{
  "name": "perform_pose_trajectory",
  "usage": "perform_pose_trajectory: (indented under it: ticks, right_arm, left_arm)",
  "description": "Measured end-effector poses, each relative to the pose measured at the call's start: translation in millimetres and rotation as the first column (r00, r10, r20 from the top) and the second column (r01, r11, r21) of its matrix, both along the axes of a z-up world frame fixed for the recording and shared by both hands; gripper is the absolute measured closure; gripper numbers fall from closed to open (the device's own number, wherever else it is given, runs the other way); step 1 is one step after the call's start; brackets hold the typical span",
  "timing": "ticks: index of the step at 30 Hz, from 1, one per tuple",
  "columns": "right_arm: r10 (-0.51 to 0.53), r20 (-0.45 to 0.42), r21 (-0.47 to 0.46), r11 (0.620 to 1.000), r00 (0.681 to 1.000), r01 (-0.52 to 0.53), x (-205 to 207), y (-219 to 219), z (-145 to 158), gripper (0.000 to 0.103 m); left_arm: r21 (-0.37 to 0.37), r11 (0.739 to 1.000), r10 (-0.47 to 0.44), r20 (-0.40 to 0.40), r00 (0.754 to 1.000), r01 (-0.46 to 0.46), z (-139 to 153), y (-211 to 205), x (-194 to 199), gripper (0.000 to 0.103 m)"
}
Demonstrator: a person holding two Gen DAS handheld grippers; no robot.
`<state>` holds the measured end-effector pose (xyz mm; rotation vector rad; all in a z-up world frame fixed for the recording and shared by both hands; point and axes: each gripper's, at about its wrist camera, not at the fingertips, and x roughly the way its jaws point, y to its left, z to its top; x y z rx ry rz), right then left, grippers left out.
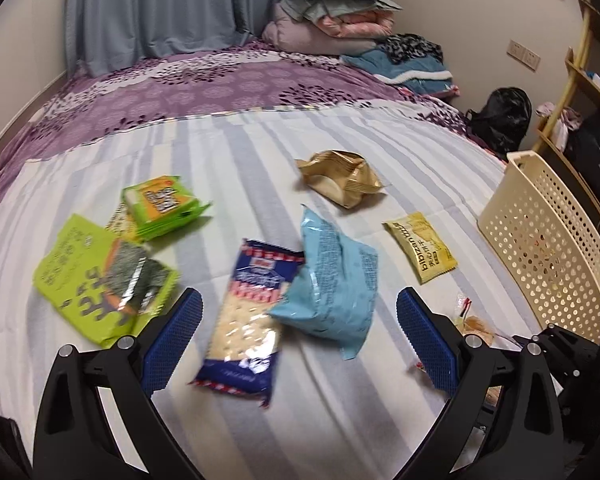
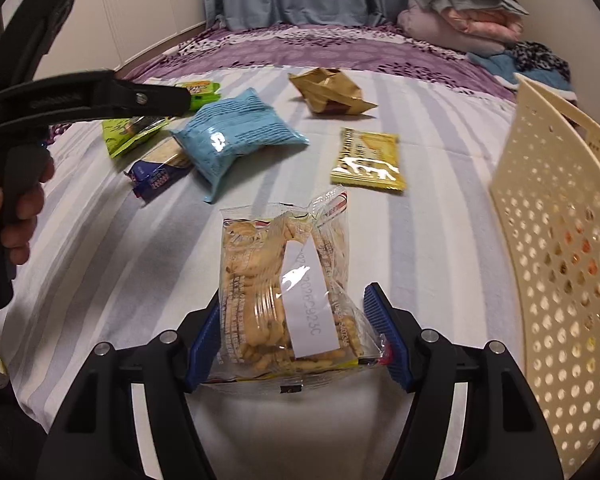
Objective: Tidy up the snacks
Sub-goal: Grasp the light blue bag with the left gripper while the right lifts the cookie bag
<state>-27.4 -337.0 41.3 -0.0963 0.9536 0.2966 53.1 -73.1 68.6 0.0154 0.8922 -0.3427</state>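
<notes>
While right gripper (image 2: 296, 340) clamps clear biscuit bag (image 2: 284, 292) at lower centre, ready for basket (image 2: 560, 260) at right edge, left gripper (image 1: 300, 340) hangs apart over cracker pack (image 1: 248, 320), likely next pick.

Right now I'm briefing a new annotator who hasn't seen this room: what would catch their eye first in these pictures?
Probably the clear cracker bag, clamped between the right tool at the front of the striped bed. Next, the snacks strewn further back, above all the blue bag lying partly on the cracker pack, with the left tool open above them. The cream basket stands at the right edge.
</notes>
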Motion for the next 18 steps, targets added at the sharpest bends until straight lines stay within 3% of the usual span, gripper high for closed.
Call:
perform_pose_trajectory:
  ticks: [9,14,17,18]
  right_arm:
    - [-0.02,0.006,0.024,1.0,1.0,0.02,0,-10,-1,0.036]
    - [-0.027,0.003,0.036,0.999,1.0,0.027,0,-13,-3,0.036]
    - [-0.033,0.007,0.044,0.998,0.999,0.033,-1,-15,-3,0.035]
    - [-0.034,0.008,0.047,0.998,0.999,0.034,-1,-16,-2,0.036]
  left_arm:
    - [0.067,0.996,-0.062,-0.021,0.998,0.063,-28,-37,17,0.004]
    - [0.146,0.987,-0.07,-0.014,0.997,0.071,-43,-45,27,0.004]
    - [0.23,0.971,-0.074,0.036,0.997,0.064,-47,-51,27,0.018]
    - [0.251,0.966,-0.077,0.049,0.996,0.063,-46,-52,28,0.029]
